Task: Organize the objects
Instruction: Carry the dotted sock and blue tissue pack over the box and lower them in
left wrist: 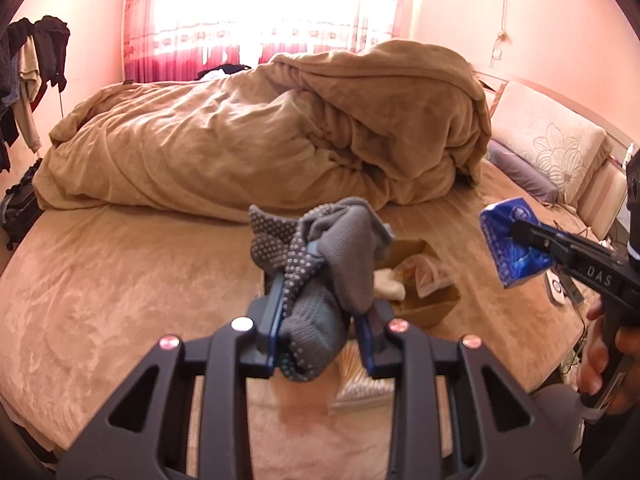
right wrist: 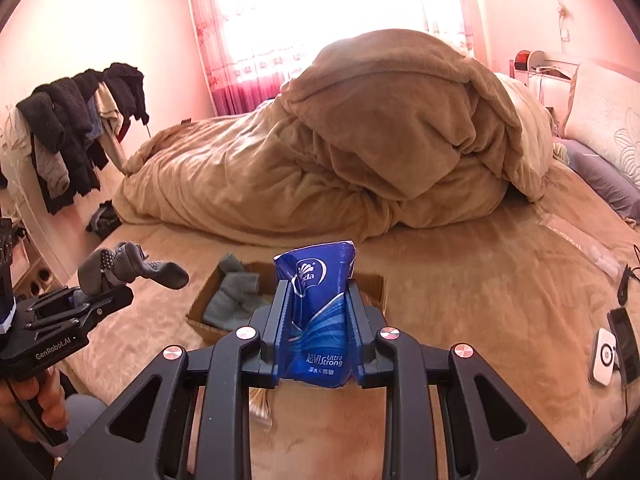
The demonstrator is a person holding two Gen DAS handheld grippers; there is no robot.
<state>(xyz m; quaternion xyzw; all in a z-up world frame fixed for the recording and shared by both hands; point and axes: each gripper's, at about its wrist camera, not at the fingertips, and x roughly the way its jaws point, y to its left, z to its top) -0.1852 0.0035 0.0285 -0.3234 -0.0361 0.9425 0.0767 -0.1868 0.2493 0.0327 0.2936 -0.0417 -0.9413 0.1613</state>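
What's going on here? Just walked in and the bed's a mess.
A person is tidying with two handheld grippers. The left gripper is clamped on grey grip socks, the right gripper on a blue tissue pack. Both are held above a cardboard box on the bed, with a grey cloth inside it.

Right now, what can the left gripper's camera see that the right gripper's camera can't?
Only the left wrist view shows the white cloth and crinkly bag inside the cardboard box, and a black bag on the floor.

Only the right wrist view shows a grey cloth in that box, plus the white gadget on the bed.

Both show the left gripper squeezing grey dotted socks, the right gripper squeezing a blue tissue pack, the brown blanket and hanging clothes.
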